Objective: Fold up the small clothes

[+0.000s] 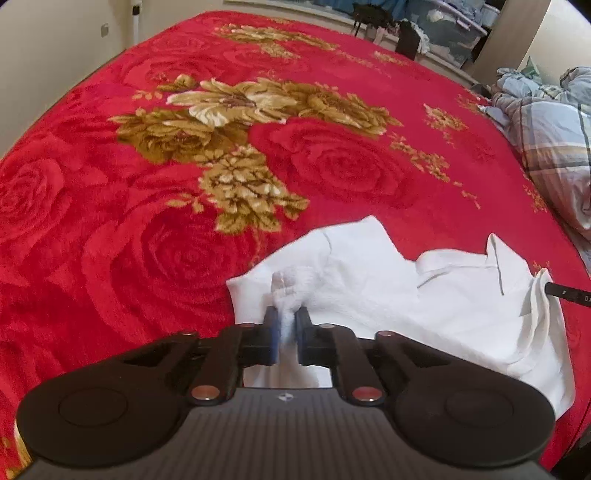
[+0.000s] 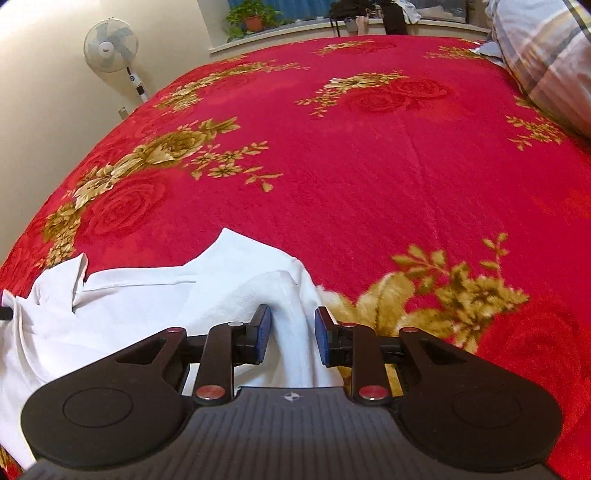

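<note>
A small white collared shirt (image 1: pixel 424 291) lies rumpled on a red floral blanket (image 1: pixel 184 184). My left gripper (image 1: pixel 287 325) is shut on a bunched fold of the shirt at its left side. In the right wrist view the same shirt (image 2: pixel 129 306) lies at the lower left, collar toward the left. My right gripper (image 2: pixel 292 332) is open, its blue-padded jaws standing either side of the shirt's right edge. A black fingertip of the right gripper (image 1: pixel 569 293) pokes in at the left wrist view's right edge.
A plaid quilt (image 1: pixel 554 122) is heaped on the bed's far right, also in the right wrist view (image 2: pixel 546 55). A standing fan (image 2: pixel 110 46) stands by the wall. A window sill with plants (image 2: pixel 251 18) and clutter lies beyond the bed.
</note>
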`<act>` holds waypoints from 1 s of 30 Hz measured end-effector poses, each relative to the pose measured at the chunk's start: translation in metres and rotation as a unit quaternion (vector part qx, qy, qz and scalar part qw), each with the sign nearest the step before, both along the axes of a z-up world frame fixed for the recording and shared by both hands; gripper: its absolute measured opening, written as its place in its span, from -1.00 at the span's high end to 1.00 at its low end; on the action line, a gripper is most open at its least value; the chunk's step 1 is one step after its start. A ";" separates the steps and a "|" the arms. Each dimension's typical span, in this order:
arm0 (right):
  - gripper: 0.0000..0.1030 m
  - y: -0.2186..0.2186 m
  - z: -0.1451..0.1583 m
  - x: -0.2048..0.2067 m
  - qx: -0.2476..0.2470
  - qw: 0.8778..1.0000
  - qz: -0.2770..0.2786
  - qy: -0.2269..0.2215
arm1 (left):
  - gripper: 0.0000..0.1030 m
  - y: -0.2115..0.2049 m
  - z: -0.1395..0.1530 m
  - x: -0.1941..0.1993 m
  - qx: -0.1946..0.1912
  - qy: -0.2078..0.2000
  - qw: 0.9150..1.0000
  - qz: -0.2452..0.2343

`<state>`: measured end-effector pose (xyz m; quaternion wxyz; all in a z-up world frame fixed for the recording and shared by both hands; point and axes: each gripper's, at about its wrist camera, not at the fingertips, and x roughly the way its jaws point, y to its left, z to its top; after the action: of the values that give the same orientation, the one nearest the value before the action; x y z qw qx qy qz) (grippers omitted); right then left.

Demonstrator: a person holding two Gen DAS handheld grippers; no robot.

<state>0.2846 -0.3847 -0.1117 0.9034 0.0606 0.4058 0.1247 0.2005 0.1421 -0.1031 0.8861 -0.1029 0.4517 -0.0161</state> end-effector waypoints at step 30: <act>0.17 -0.011 -0.008 -0.005 0.003 0.997 -0.072 0.018 | -0.05 0.002 -0.013 -0.035 -0.005 0.045 0.998 -0.040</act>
<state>0.2795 -0.3952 -0.1192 0.9023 0.0945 0.4164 0.0596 0.1653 0.1437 -0.1166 0.8629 -0.0893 0.4949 -0.0494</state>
